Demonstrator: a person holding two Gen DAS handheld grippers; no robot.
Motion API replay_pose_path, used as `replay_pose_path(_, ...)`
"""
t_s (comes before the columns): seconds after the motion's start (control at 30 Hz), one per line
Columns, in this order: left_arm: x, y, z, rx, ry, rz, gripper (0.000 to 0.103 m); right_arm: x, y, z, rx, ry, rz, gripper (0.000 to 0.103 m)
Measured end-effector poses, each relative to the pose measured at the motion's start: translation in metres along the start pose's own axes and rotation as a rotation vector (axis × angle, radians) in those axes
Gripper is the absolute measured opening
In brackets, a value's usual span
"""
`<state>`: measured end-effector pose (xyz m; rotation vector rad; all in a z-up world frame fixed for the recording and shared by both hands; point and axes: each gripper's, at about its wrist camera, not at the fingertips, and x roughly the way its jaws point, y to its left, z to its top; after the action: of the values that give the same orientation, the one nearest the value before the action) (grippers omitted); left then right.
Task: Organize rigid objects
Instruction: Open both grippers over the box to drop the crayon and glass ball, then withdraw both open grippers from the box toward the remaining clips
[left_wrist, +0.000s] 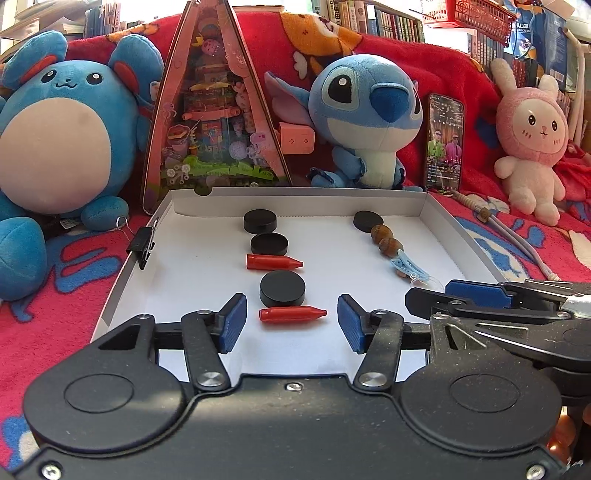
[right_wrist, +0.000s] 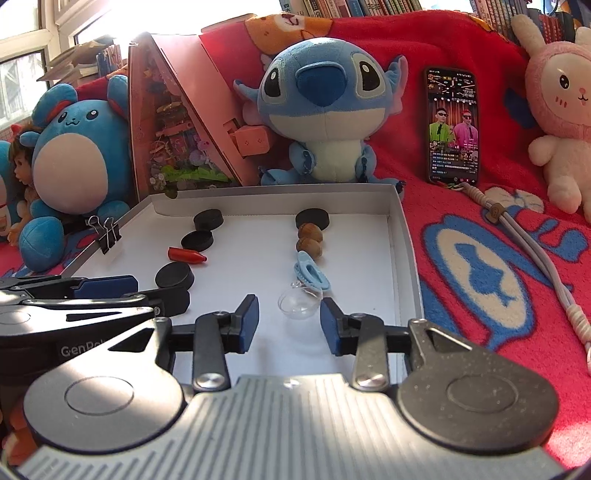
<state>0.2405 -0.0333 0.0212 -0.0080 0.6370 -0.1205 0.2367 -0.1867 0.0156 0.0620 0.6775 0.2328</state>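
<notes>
Between the left gripper's parted pads, untouched, a red peg lies crosswise in the tray, tip pointing right. Beyond it sits a black disc. Right gripper, marked "GenRo…", gapes around a clear dome, not pressing it.

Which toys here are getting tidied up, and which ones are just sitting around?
Being tidied, in the white tray:
black discs
red crayon-shaped pieces
acorns
blue clip
clear cup

Just sitting around:
Stitch plush
pink bunny
phone
binder clip
</notes>
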Motion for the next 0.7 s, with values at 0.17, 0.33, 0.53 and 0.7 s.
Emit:
replay_pose_path(0.17,-0.020,0.003,-0.002,0.016,-0.020,-0.007,0.065,-0.016,0.000,-0.001,-0.008,-0.023,0.009,0.063)
replay_pose_path(0.33,-0.043,0.000,-0.010,0.059,-0.042,-0.013,0.071,-0.036,0.002,-0.005,-0.036,-0.041,0.016,0.067)
replay_pose_path(0.53,-0.074,-0.004,-0.024,0.092,-0.057,-0.046,0.073,-0.060,0.007,-0.016,-0.067,-0.057,0.028,0.070)
replay_pose_path(0.7,-0.097,-0.005,-0.038,0.103,-0.066,-0.080,0.075,-0.079,0.011,-0.027,-0.094,-0.065,0.048,0.072)
